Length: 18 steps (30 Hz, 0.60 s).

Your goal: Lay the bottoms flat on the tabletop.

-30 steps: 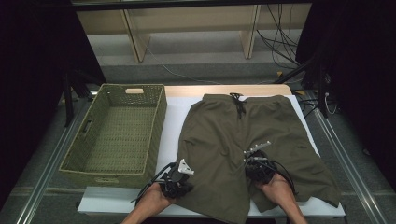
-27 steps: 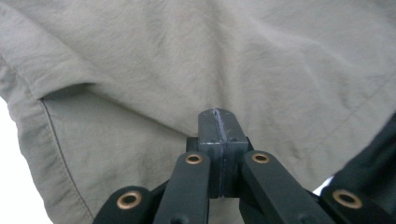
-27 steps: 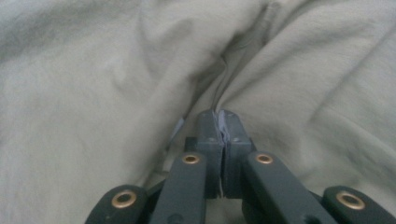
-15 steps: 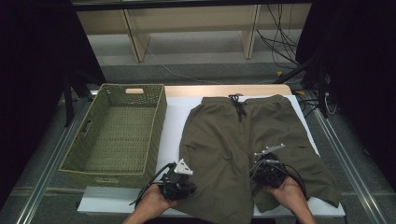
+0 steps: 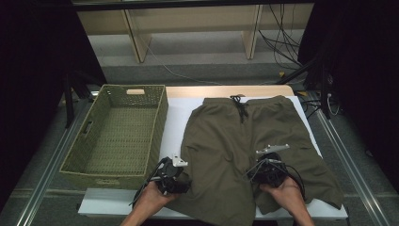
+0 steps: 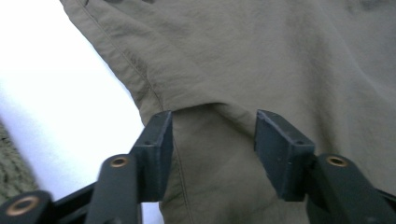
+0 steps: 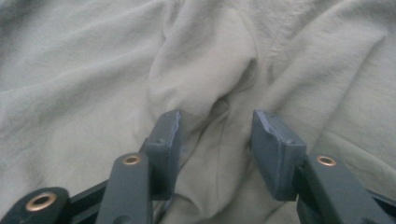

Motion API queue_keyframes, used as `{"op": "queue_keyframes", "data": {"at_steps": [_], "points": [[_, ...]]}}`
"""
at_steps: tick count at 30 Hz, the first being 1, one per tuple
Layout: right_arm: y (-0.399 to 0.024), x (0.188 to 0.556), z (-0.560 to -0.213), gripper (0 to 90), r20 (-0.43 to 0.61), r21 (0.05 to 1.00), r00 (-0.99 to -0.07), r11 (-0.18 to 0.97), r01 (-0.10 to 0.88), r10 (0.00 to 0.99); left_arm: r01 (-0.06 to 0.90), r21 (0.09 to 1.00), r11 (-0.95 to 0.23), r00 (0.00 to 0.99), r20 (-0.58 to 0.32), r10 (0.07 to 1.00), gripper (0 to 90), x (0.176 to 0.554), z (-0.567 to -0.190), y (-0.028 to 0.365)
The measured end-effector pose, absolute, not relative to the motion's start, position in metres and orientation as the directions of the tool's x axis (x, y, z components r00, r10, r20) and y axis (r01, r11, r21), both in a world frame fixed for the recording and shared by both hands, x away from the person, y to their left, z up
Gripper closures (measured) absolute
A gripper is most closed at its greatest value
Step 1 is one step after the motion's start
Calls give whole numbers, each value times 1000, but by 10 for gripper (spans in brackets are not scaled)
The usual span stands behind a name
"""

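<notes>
Overhead forward-down; tong-mounted close-ups — shared shorts (image 5: pixel 244 141)

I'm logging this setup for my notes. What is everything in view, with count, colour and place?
shorts: one pair, olive green, spread flat on the white board, waistband and drawstring at the far end
basket: one, green woven, left of the shorts
board: one, white, on the table under the shorts
cables: several, black, on the floor beyond the table
left gripper: one, black, jaws just opened, cloth between them, at the shorts' near left hem
right gripper: one, black, jaws just opened over a cloth fold, near right leg
</notes>
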State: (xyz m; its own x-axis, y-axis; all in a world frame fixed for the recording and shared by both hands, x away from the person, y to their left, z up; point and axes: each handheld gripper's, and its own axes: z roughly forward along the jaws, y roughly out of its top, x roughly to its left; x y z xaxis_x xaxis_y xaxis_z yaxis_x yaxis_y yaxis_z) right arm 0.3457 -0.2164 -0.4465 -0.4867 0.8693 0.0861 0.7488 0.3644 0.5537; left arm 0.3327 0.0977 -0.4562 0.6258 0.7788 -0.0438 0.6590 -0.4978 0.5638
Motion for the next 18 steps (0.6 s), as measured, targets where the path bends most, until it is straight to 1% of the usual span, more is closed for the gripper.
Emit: {"op": "queue_keyframes", "data": {"at_steps": [3, 8, 10, 12, 15, 18], "points": [[-214, 346, -447, 518, 104, 551, -489, 359, 753, 866, 676, 556, -483, 612, -59, 789, 393, 336, -458, 98], [-212, 344, -443, 525, 130, 577, -496, 342, 742, 858, 692, 550, -468, 596, -70, 800, 372, 339, -460, 101], [-211, 343, -443, 554, 142, 576, -500, 340, 743, 854, 699, 544, -465, 590, -70, 805, 370, 340, -462, 102], [-208, 343, -446, 578, 132, 557, -510, 362, 747, 850, 708, 534, -463, 583, -70, 810, 371, 342, -464, 102], [-201, 342, -452, 717, 94, 511, -526, 412, 754, 845, 731, 509, -455, 560, -67, 826, 399, 346, -469, 104], [-196, 341, -456, 837, 52, 476, -542, 457, 752, 839, 734, 487, -474, 562, -44, 826, 466, 346, -473, 104]]}}
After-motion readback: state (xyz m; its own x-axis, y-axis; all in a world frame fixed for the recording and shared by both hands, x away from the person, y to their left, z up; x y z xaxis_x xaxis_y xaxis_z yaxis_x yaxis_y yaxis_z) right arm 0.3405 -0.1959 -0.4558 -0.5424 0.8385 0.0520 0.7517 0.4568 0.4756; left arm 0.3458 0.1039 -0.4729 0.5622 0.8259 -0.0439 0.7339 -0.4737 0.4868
